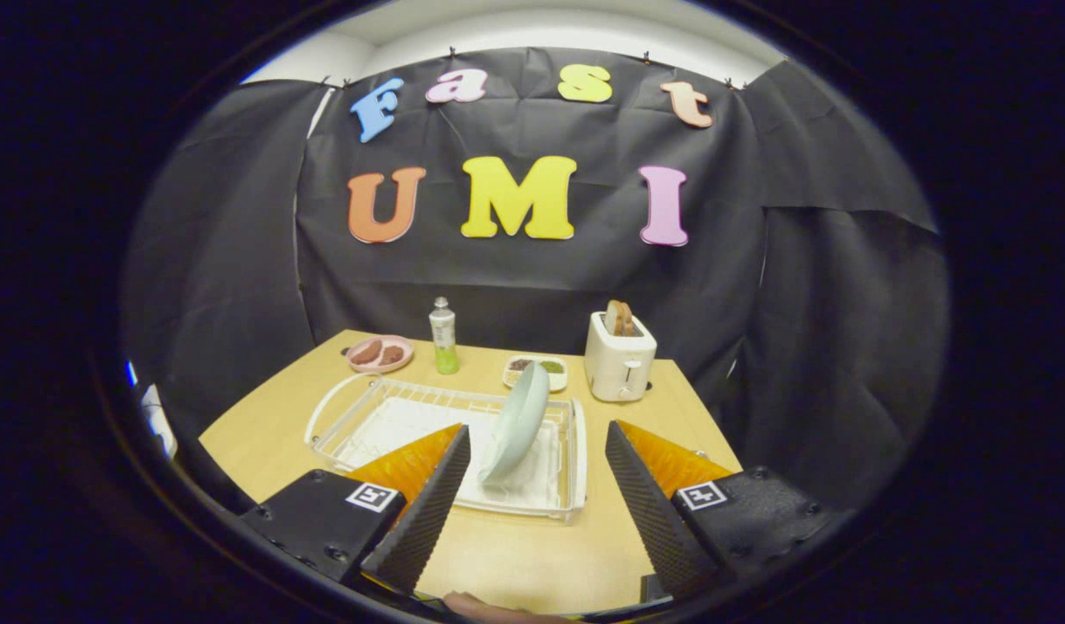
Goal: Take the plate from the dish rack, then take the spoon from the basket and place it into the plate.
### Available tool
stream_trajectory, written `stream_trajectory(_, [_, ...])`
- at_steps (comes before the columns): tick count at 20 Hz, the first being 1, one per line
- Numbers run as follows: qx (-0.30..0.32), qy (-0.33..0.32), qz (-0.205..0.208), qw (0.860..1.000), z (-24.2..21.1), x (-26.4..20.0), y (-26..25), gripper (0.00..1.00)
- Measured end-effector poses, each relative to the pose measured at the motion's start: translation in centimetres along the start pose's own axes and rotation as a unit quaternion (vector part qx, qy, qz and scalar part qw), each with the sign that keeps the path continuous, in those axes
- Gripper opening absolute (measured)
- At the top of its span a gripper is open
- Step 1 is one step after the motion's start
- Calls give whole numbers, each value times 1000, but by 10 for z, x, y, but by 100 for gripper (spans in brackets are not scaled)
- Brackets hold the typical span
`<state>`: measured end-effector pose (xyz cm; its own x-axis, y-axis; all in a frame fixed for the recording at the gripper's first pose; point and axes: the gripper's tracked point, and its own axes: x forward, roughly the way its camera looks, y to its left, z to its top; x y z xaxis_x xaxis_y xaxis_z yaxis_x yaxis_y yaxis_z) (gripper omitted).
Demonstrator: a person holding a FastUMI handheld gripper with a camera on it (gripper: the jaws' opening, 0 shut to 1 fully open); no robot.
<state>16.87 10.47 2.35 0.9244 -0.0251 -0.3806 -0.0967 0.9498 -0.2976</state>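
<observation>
Gripper point(536, 433) fingers spread wide and holding nothing, poised above the near end of a wooden table point(515, 555). Just ahead, between the fingertips, a pale green plate point(516, 423) stands tilted on edge in the right part of a white wire dish rack point(367, 416). Farther back sit a pink dish point(379, 353), a green bottle point(444, 336), a small tray point(536, 371) and a white toaster point(620, 357) holding bread.
</observation>
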Motion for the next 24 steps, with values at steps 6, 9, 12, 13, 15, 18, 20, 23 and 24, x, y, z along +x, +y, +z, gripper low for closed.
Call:
stream_trajectory(6, [-21, 113, -10, 993, 21, 79, 7, 100])
stream_trajectory(9, [-25, 192, -23, 981, 18, 113, 12, 100])
stream_trajectory(12, [-29, 282, -43, 958, 9, 142, 13, 93])
stream_trajectory(13, [-29, 300, -56, 952, 8, 149, 12, 88])
stream_trajectory(15, [-47, 319, -59, 945, 11, 162, 20, 80])
stream_trajectory(18, [-80, 331, -73, 937, 20, 170, 24, 70])
stream_trajectory(20, [-89, 338, -102, 931, 23, 172, 21, 63])
stream_trajectory(23, [-107, 351, -140, 920, 22, 168, 17, 26])
stream_trajectory(24, [-111, 349, -149, 918, 22, 167, 20, 24])
